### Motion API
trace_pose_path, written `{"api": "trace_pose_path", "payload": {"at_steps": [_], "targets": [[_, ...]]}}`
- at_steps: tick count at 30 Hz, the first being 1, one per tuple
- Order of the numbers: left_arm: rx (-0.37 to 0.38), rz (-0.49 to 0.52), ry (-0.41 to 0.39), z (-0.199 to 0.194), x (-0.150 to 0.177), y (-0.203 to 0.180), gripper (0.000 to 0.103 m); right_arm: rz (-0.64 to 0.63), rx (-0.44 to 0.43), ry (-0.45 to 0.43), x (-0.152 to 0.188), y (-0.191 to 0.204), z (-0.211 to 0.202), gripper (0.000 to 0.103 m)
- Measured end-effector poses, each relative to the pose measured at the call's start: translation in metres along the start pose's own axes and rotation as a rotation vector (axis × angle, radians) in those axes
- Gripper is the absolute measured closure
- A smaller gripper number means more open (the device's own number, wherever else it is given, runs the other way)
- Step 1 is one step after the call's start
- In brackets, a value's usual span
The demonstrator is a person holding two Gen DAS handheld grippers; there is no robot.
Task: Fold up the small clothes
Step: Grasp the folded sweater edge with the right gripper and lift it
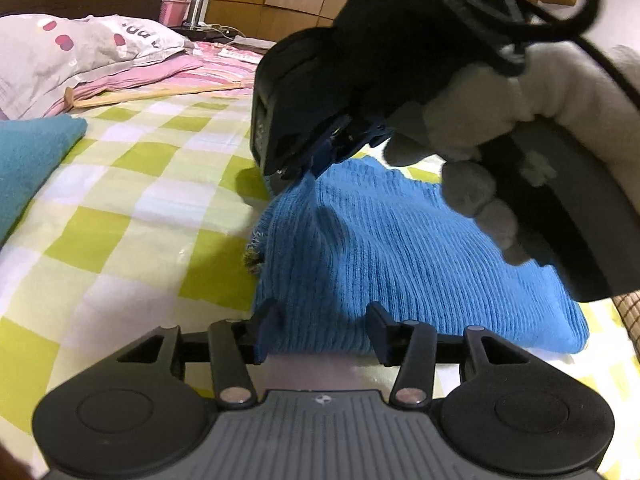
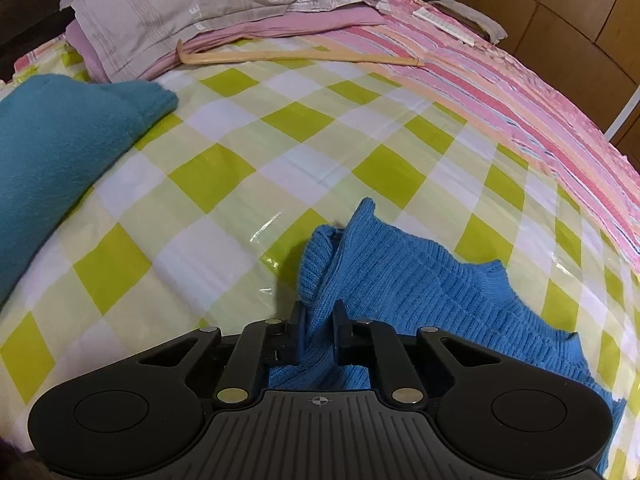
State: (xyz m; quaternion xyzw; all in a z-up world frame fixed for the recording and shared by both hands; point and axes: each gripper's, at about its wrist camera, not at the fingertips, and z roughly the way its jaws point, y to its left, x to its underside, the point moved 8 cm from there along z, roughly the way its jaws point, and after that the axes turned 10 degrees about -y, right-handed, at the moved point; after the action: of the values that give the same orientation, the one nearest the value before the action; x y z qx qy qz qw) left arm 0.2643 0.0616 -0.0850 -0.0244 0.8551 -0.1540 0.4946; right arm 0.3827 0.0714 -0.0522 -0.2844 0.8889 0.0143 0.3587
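Note:
A bright blue knitted garment (image 1: 400,248) lies on the green-and-white checked sheet (image 1: 120,216). My left gripper (image 1: 322,320) is open at the garment's near edge, with cloth lying between its fingers. My right gripper (image 2: 318,320) is shut on a bunched fold of the blue garment (image 2: 400,280) and lifts that fold a little. In the left wrist view the right gripper (image 1: 304,168) comes down from above, held by a gloved hand, and pinches the garment's far left corner.
A teal folded garment (image 2: 60,152) lies at the left. A grey pillow (image 2: 180,4) on pink bedding and a wooden hanger (image 2: 300,56) lie at the far end. A pink striped cover (image 2: 540,100) runs along the right. Wooden cabinets stand behind.

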Motion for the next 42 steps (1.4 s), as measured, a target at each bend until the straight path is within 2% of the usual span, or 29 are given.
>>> {"api": "trace_pose_path", "payload": {"at_steps": [1, 3, 5, 7, 14, 17, 22, 25, 29, 32, 36, 40, 42], "targets": [[-0.004, 0.001, 0.001, 0.001, -0.001, -0.001, 0.051, -0.001, -0.002, -0.002, 0.000, -0.001, -0.002, 0.092], [-0.010, -0.004, -0.001, 0.006, -0.003, -0.003, 0.058, 0.001, -0.004, -0.008, 0.000, -0.003, -0.005, 0.092], [-0.009, -0.004, 0.000, 0.010, -0.004, -0.003, 0.077, 0.009, -0.008, -0.011, 0.000, -0.006, -0.008, 0.092], [0.011, -0.017, 0.007, 0.012, -0.002, -0.005, 0.085, 0.030, -0.017, -0.012, 0.001, -0.010, -0.009, 0.092], [0.037, -0.041, -0.008, 0.014, 0.000, 0.000, 0.089, 0.065, -0.025, 0.003, 0.000, -0.013, -0.002, 0.091], [0.040, -0.038, -0.008, 0.014, 0.001, 0.004, 0.089, 0.059, -0.019, 0.016, 0.000, -0.007, 0.004, 0.087], [0.041, -0.030, -0.004, 0.014, 0.001, 0.003, 0.089, 0.016, 0.002, 0.035, -0.002, 0.003, 0.016, 0.070], [0.037, -0.028, -0.003, 0.015, -0.001, 0.002, 0.089, -0.019, 0.025, 0.040, -0.002, 0.005, 0.021, 0.063], [0.024, -0.013, -0.007, 0.018, -0.001, 0.001, 0.085, -0.020, 0.034, 0.039, 0.002, 0.000, 0.027, 0.061], [0.022, 0.002, -0.004, 0.024, -0.001, -0.001, 0.081, -0.019, 0.028, 0.030, 0.003, -0.001, 0.026, 0.067], [0.020, -0.005, -0.003, 0.026, -0.006, 0.003, 0.079, 0.000, 0.013, 0.019, 0.002, -0.007, 0.019, 0.088], [0.027, -0.041, -0.011, 0.017, -0.003, 0.011, 0.080, 0.073, -0.023, 0.000, -0.002, -0.018, 0.005, 0.091], [0.020, -0.042, -0.027, 0.013, -0.001, 0.012, 0.085, 0.091, -0.036, -0.019, -0.003, -0.022, -0.006, 0.091]]}}
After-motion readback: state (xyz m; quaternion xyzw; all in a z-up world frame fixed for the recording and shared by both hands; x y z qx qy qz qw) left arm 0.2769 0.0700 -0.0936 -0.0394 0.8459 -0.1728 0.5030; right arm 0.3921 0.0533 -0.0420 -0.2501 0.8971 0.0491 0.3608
